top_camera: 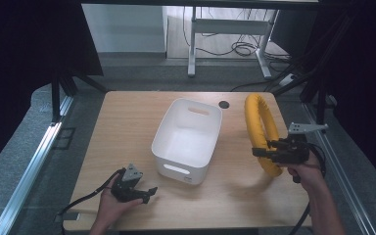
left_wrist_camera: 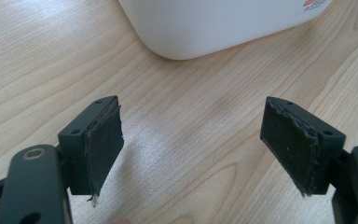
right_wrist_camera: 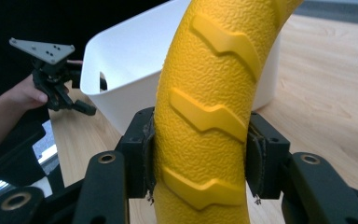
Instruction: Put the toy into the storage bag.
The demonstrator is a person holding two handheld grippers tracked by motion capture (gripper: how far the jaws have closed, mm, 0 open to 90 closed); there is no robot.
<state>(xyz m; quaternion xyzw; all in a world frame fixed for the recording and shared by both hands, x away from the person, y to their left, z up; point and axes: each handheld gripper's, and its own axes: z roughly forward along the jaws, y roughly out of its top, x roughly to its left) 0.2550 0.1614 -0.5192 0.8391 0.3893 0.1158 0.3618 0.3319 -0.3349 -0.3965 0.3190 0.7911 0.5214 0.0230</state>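
A yellow ring (top_camera: 259, 128) with a raised tread pattern stands on edge at the right of the wooden table (top_camera: 127, 122). My right gripper (top_camera: 269, 149) is shut on its lower part; in the right gripper view both pads press the yellow ring (right_wrist_camera: 209, 98) from either side. A white plastic bin (top_camera: 188, 139) with cut-out handles sits mid-table, left of the ring. My left gripper (top_camera: 144, 192) rests low near the front left edge, jaws open and nothing between them. In the left gripper view the gripper (left_wrist_camera: 193, 149) faces a corner of the bin (left_wrist_camera: 205, 23).
A round cable hole (top_camera: 223, 104) sits in the tabletop behind the bin. Metal rails run along both sides of the table. A desk frame (top_camera: 225, 29) with loose cables stands on the floor beyond.
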